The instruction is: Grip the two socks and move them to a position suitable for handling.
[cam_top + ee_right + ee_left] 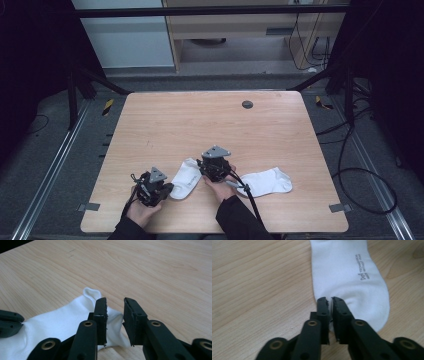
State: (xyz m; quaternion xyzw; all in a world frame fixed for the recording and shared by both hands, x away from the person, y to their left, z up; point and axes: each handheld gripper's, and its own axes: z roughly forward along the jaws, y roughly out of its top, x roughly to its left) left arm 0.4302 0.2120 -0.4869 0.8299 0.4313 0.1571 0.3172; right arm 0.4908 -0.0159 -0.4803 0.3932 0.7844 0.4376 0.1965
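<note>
A white sock (185, 180) lies near the front edge of the wooden table (200, 120), between my two grippers. My left gripper (169, 189) is at the sock's lower left end. In the left gripper view its jaws (330, 302) stand only a slit apart, with the edge of the sock's (347, 272) rounded end in the slit. My right gripper (200, 164) is at the sock's upper end. Its jaws (115, 302) are open over the bunched end of the sock (62, 317), and the pads are clear of the cloth.
A second white sock (267, 182) lies flat to the right, partly under the right gripper's cable. A dark round cap (247, 104) is set into the table's far side. Tape marks (338, 207) sit at the front corners. The person's hands come in over the front edge.
</note>
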